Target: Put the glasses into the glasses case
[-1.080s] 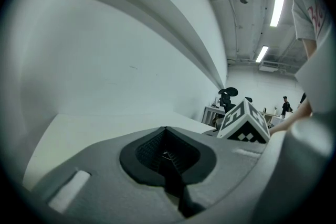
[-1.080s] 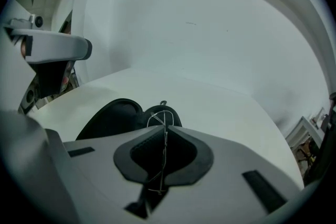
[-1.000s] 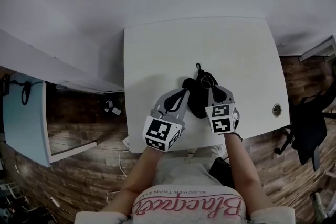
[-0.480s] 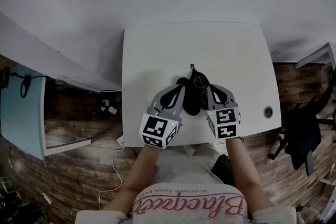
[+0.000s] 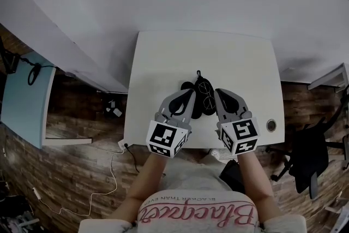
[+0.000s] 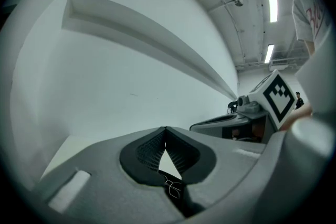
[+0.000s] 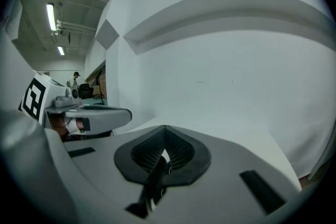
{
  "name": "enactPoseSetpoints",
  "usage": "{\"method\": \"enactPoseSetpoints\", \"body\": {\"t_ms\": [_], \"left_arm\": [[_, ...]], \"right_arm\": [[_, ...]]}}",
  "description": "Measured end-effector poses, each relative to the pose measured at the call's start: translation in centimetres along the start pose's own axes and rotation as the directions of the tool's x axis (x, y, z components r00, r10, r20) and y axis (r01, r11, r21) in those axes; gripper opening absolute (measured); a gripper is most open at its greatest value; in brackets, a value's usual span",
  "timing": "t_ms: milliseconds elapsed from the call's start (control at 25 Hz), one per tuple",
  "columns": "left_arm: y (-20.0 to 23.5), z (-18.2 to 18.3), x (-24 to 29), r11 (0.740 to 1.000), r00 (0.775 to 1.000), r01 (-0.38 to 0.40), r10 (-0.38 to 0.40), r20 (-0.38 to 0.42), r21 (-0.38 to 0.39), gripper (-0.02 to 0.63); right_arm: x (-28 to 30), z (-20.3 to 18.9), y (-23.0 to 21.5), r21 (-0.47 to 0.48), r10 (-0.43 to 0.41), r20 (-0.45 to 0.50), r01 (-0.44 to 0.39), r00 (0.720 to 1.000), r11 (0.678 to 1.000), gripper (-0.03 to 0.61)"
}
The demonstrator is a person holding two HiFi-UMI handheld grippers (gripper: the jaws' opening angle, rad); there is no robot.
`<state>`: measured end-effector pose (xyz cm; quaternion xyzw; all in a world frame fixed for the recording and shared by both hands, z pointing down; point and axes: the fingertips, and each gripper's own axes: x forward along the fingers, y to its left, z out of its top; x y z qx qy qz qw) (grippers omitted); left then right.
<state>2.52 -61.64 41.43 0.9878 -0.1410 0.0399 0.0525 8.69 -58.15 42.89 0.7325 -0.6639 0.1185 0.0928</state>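
The person's shirt (image 5: 193, 215) carries the only legible print, upside down in the head view: a small line in capitals, "BLACKER THAN EVE…", beside a large script word beginning "Blac", its ending unclear.

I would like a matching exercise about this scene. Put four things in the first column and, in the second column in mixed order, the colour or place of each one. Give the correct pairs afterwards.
Column 1
1. glasses case
2. table
3. round hole
4. office chair

Column 2
A. white, with a flat top
B. on the wooden floor, to the right of the table
C. in the tabletop, near its front right corner
D. black, lying in the middle of the tabletop

Pairs: 1-D, 2-A, 3-C, 4-B
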Motion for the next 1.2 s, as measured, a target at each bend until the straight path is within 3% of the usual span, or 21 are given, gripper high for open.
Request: {"method": "enactPoseSetpoints", "body": {"t_ms": [400,1200], "left_arm": [[-2.6,5.1,-0.2,0.996,0.996,-0.028,0.021,0.092,0.081,0.006],[-5.4,9.4,0.9,0.983,0.985,-0.027,-0.005,0.175,0.182,0.006]], "right_arm": [[-4.1,5.8,0.0,-0.031,0.047,0.158,-0.042,0.986,0.999,0.008],[-7.1,9.0,-0.2,-0.052,0.084,0.282,-0.072,0.956,0.996,0.009]]}}
